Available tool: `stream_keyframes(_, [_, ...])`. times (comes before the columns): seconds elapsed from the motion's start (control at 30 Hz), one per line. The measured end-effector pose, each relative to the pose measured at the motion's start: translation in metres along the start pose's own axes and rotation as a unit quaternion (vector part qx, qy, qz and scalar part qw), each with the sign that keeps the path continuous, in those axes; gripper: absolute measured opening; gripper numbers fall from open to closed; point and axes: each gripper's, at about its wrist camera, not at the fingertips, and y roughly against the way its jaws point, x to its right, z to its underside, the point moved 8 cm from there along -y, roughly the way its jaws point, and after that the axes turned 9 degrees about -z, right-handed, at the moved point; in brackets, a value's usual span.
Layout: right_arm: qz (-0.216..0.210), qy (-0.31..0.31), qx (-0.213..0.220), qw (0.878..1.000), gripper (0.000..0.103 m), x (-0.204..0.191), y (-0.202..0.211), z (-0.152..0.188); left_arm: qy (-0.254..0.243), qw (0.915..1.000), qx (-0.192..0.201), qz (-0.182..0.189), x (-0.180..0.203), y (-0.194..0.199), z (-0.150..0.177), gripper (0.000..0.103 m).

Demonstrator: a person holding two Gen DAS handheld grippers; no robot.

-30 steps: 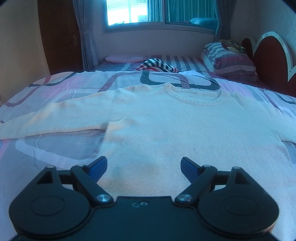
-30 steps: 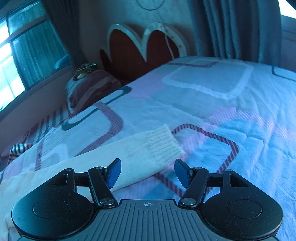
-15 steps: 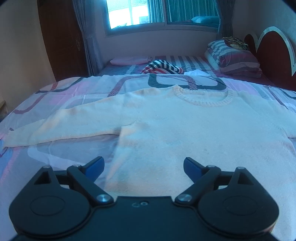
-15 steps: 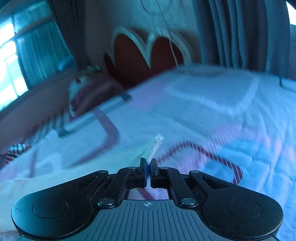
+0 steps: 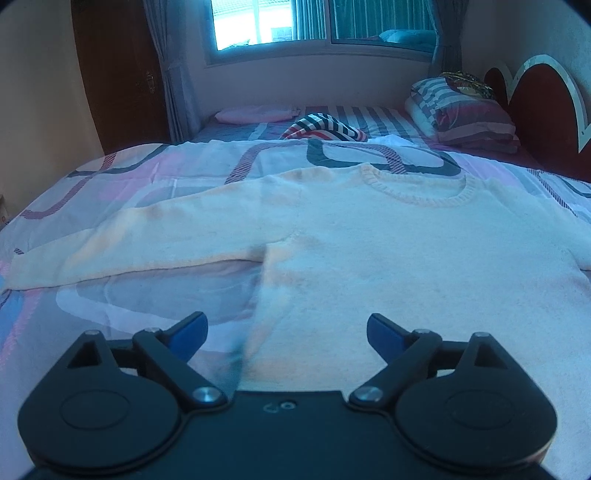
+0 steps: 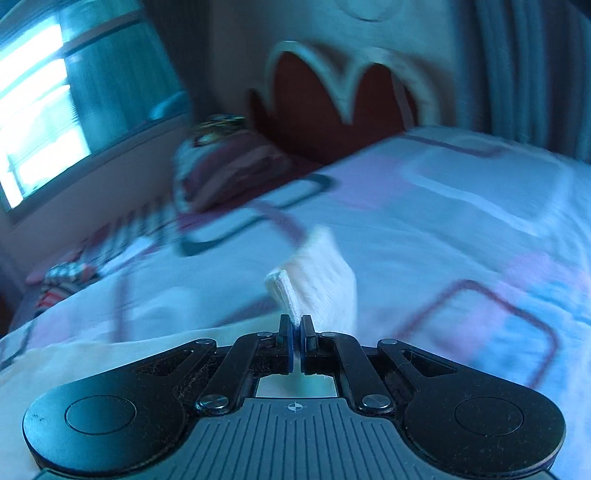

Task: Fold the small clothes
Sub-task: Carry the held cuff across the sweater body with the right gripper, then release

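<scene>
A cream knitted sweater lies flat on the bed, neckline away from me, its left sleeve stretched out to the left. My left gripper hovers open over the sweater's lower left side edge, nothing between its blue pads. In the right wrist view my right gripper is shut on the ribbed cuff of the sweater's right sleeve, and the cuff stands lifted off the bedspread. The rest of that sleeve is hidden below the gripper body.
The bedspread is white with pink and dark looped lines. A striped garment and a pink pillow lie at the far side. Stacked striped pillows sit by the red headboard. A window and curtains stand behind.
My right gripper has closed on the sleeve cuff and lifted it off the bed, swinging left. The left gripper has shifted left, so more of the left sleeve shows.
</scene>
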Motion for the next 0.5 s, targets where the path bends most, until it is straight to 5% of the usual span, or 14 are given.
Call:
stream_keyframes(0.13, [-0.051,0.023,-0.012,0.998,0.002,-0.072,-0.006,0.012,-0.002,0.9999,-0.002,-0.012,-0.012,-0.008,0.002,0.081])
stream_keyframes(0.5, [-0.159,0.124,-0.068,0.977,0.002,-0.276,-0.031,0.102,0.022,0.9995,0.002,0.024,-0.035,-0.026,-0.008,0.084])
